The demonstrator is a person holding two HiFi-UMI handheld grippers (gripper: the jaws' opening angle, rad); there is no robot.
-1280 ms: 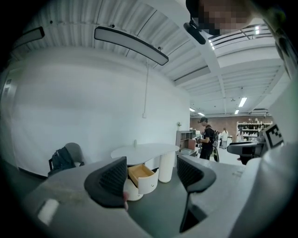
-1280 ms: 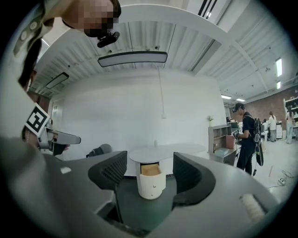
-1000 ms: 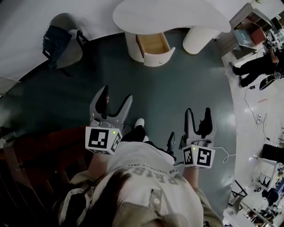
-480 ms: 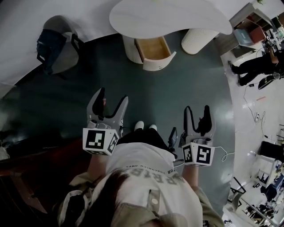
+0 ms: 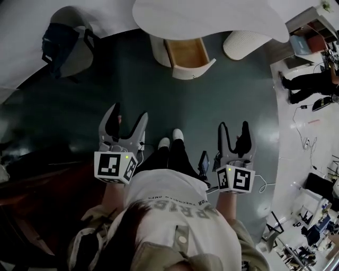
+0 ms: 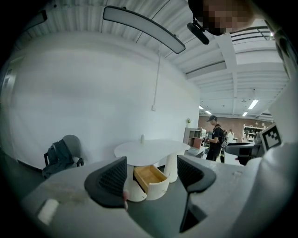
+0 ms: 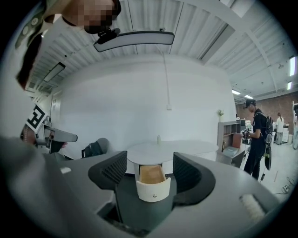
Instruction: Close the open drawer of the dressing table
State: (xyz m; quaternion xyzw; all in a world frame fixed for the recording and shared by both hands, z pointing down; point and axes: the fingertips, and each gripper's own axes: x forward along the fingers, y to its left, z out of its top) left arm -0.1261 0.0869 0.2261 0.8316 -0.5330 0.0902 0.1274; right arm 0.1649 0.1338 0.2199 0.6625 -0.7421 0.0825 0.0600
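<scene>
A white dressing table (image 5: 201, 16) stands at the top of the head view, with its curved-front drawer (image 5: 192, 70) pulled out and the wooden inside showing. The drawer (image 6: 150, 179) appears empty in the left gripper view and the drawer (image 7: 152, 182) faces me straight on in the right gripper view. My left gripper (image 5: 126, 119) and right gripper (image 5: 233, 130) are both open and empty, held at waist height well short of the table, nothing between their jaws.
A grey chair (image 5: 63, 45) with a dark bag stands at the far left against the white wall. A ribbed white table leg (image 5: 241, 45) is right of the drawer. A person in black (image 5: 310, 84) stands by shelves at the right. Dark floor lies between me and the table.
I have stepped closer to the table: the drawer sits a little nearer and larger. Both grippers stay open and empty, held as before.
</scene>
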